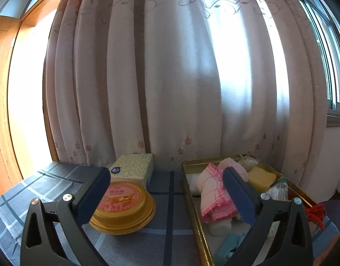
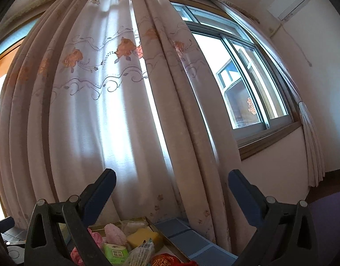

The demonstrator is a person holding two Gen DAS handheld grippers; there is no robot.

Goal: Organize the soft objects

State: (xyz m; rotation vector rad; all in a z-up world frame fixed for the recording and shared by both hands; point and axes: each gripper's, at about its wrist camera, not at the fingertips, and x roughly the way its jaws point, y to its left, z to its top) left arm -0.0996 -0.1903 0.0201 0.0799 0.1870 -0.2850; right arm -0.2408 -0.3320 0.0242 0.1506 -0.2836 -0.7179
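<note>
1. While both grippers hover above the bench point(image 1: 170, 239), the left gripper point(image 1: 166, 177) has its fingers point(image 1: 93, 196) spread wide and grasps nothing; the right gripper point(image 2: 171, 181) is likewise released and empty, aimed mostly at the curtain point(image 2: 103, 110).
2. Soft objects already sit in the gold tin point(image 1: 187, 190) on the right: a pink-edged cloth point(image 1: 212, 197), a yellow sponge point(image 1: 260, 178), a fluffy pink piece point(image 2: 114, 232) and a green tissue pack point(image 2: 115, 252).
3. Left of the tin stand a round gold-lidded tub point(image 1: 123, 206) and, just behind it, a patterned tissue box point(image 1: 132, 168); a red item point(image 1: 316, 212) lies at the tin's right rim.
4. Risk, as I judge it: the tin looks crowded, so a careless reach could snag the cloth or push items over the rim.
5. The tub may slide on the checked cover if it is nudged.
</note>
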